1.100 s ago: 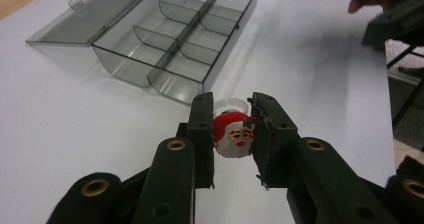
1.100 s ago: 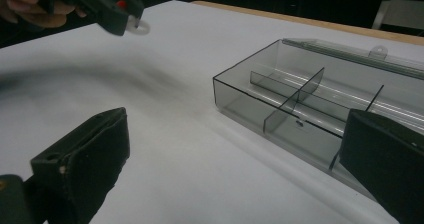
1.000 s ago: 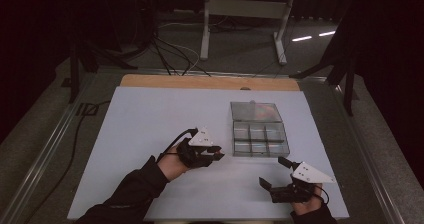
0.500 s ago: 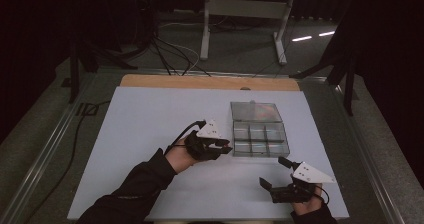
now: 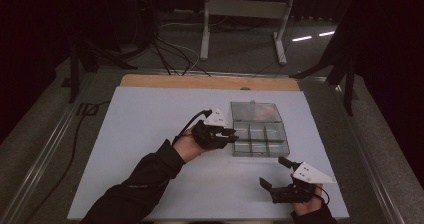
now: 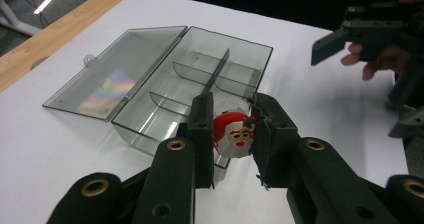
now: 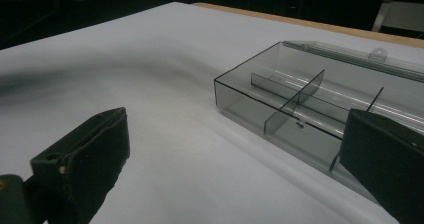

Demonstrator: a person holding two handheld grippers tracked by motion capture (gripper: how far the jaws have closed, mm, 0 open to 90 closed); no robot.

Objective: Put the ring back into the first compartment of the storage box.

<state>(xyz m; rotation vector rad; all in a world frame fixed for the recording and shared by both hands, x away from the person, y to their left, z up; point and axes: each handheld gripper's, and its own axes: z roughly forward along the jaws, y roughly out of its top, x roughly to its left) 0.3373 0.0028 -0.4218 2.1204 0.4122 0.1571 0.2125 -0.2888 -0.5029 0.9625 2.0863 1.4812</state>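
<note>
Gripping an upright, seemingly round Santa token (image 6: 234, 135), left claw (image 6: 231, 134) faces the box (image 6: 200, 84); right claw (image 7: 235, 169) wide.

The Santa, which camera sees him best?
The left gripper view: the Santa sits big and close there, clamped between the left gripper fingers, red hat and face clear, just above the box. From the high view he is too small to make out at the left gripper.

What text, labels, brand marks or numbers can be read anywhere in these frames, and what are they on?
None: no legible text in any view.
Santa charm held by the left gripper: a printed face, no words.
Clear divided box and its open lid: unmarked, only a rainbow glare.
Right gripper, with jaws open: no readable marking.
</note>
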